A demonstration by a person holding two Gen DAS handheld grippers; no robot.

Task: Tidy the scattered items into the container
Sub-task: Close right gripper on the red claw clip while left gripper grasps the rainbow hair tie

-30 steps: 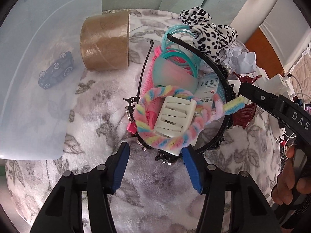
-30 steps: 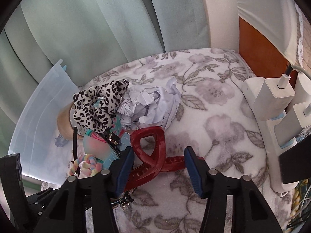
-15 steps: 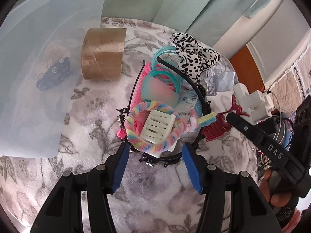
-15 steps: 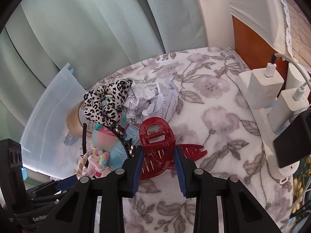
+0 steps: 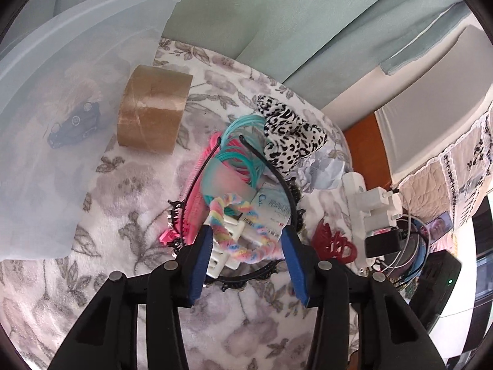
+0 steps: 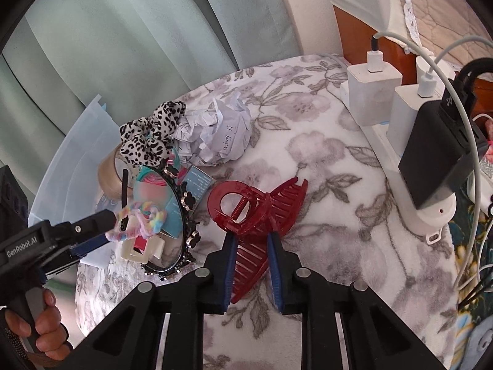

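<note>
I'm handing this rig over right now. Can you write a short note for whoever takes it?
Right tool: jaws just closed onto the red claw clip, which lies on the floral blanket.
Left tool: closing around the rainbow scrunchie and white clip; grip not confirmed.
Done: a toy car lies in the clear container.
Left: tape roll, leopard scrunchie, crumpled paper, headbands.

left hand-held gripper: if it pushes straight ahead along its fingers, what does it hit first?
Most likely the pastel rainbow twisted fuzzy loop lying over the cream plastic claw clip. Both already sit between the left hand-held gripper fingers, whose jaws have just been closing. Whether the pads touch yet is unclear; depth is hard to read.
</note>
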